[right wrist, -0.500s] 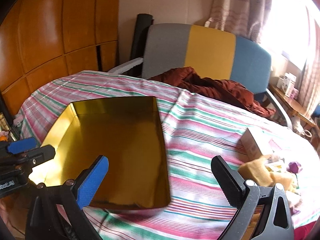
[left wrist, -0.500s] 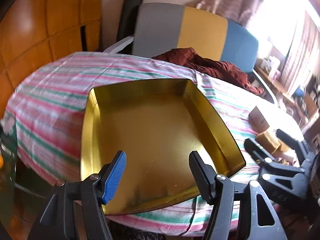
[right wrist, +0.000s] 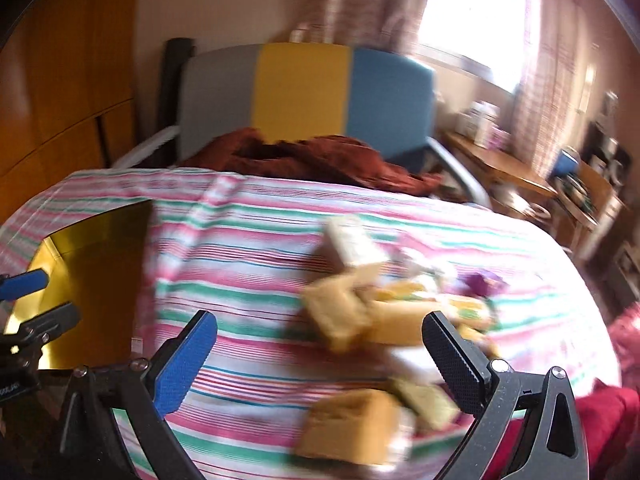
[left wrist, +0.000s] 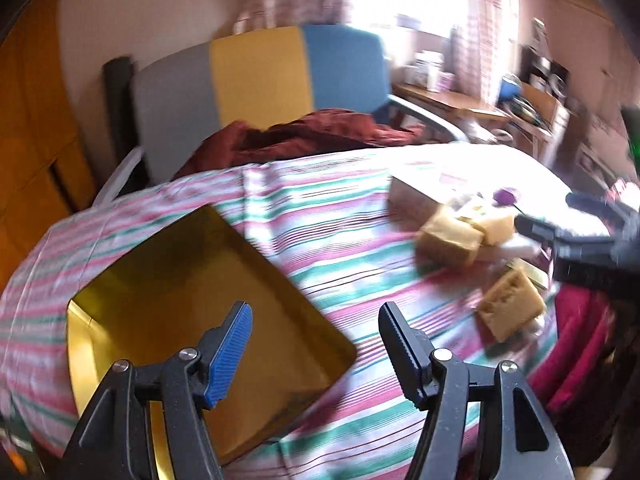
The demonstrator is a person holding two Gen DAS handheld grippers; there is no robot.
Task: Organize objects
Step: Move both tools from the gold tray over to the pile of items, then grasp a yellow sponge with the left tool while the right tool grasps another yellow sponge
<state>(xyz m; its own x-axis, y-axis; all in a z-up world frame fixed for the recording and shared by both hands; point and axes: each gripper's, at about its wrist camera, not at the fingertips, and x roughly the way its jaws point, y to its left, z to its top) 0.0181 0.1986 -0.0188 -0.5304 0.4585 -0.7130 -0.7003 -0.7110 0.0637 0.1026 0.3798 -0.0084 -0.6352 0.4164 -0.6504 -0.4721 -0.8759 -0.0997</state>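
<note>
Cloth [left wrist: 332, 240] over the tabletop: striped in pink, green and white, with thin dark lines. Tray [left wrist: 192, 304]: gold inside, glossy, darker toward its far wall. Blocks [left wrist: 450, 240]: tan to pale yellow; one nearer block [left wrist: 510, 304] tan with a pitted face. Small purple item [left wrist: 506, 196] among them, too blurred to identify. Chair [left wrist: 260, 76] back: three vertical panels, grey, yellow, blue. Garment [left wrist: 320, 132] on it: dark rust red. Left tool [left wrist: 316, 340]: black frame, one blue ribbed pad, one black ribbed pad. Right tool [right wrist: 320, 344]: same colours. Panelling [right wrist: 68, 92]: orange-brown wood. Red fabric [left wrist: 576, 344] at the right edge. Curtains [right wrist: 548, 92]: pinkish, patterned.
</note>
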